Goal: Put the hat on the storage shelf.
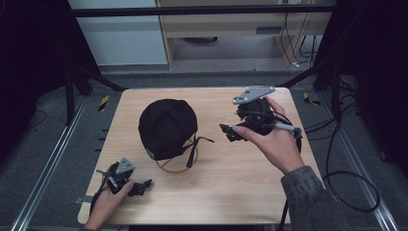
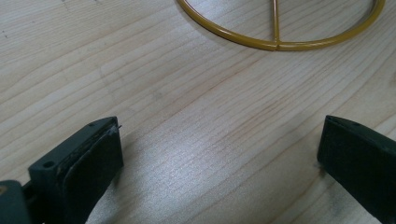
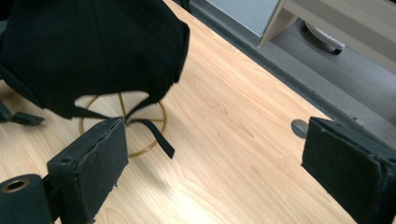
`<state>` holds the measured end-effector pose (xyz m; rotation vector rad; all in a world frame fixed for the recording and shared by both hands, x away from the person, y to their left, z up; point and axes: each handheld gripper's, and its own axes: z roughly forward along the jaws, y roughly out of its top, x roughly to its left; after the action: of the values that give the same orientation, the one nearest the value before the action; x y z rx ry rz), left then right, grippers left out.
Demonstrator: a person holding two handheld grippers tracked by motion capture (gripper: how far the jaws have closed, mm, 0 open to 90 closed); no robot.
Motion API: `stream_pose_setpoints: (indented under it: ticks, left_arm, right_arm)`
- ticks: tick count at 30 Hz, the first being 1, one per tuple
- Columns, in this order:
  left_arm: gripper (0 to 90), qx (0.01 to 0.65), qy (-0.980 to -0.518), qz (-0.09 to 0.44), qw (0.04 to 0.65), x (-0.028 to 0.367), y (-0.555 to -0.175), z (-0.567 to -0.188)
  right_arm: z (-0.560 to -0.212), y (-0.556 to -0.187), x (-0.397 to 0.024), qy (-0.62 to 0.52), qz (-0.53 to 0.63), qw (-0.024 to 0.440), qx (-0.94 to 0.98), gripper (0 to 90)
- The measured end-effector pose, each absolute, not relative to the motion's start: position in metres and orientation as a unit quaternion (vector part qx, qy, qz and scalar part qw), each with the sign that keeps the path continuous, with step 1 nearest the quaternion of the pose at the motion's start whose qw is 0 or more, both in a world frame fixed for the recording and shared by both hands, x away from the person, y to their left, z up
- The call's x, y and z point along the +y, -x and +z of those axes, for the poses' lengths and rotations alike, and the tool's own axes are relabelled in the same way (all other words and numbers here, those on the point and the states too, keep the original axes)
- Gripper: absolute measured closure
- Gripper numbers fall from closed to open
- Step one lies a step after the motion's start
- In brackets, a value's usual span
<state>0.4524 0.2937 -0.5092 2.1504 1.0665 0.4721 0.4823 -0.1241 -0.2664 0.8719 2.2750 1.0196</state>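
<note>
Right gripper (image 1: 230,132), held in a hand (image 1: 274,142) above the right half of the table (image 1: 231,192): its jaws stand wide apart with nothing between them, the flat black pads (image 3: 100,163) rough and frayed at the edges. It points left, toward the cap. Left gripper (image 1: 144,185), held low at the near left corner of the table, likewise has its jaws spread on nothing — in the left gripper view only bare wood lies between the pads (image 2: 93,158).

Black cap (image 1: 167,127): soft woven fabric, a rounded dome sewn in panels that meet at a top button, perched on a wire stand (image 1: 178,163) left of the table's centre. Its long axis runs from the far right to the near left, the lower edge dipping toward the near left; a fabric strap (image 3: 156,135) hangs loose from the open back, which faces the right gripper, well apart from it.

Wire stand: thin, glossy yellow-brown rod bent into a round base ring (image 2: 280,42) lying flat on the table, with a slim upright rising under the cap.

Table: pale wood-grain top, smooth and faintly shiny, with rounded corners.
</note>
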Motion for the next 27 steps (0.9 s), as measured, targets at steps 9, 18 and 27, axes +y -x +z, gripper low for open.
stream_pose_setpoints:
  ticks: [9, 18, 27]
  left_arm:
    - [0.0, 0.409, -0.828, 0.181, 0.339, 0.294, -0.452, -0.509]
    - [0.0, 0.409, -0.828, 0.181, 0.339, 0.294, -0.452, -0.509]
    - [0.0, 0.409, -0.828, 0.181, 0.339, 0.294, -0.452, -0.509]
  right_arm:
    - [-0.300, -0.471, -0.156, -0.341, 0.364, 0.249, 0.830, 9.3]
    - [-0.336, -0.462, -0.171, -0.357, 0.354, 0.247, 0.828, 13.2]
    - [-0.374, -0.459, -0.185, -0.379, 0.345, 0.238, 0.825, 14.3]
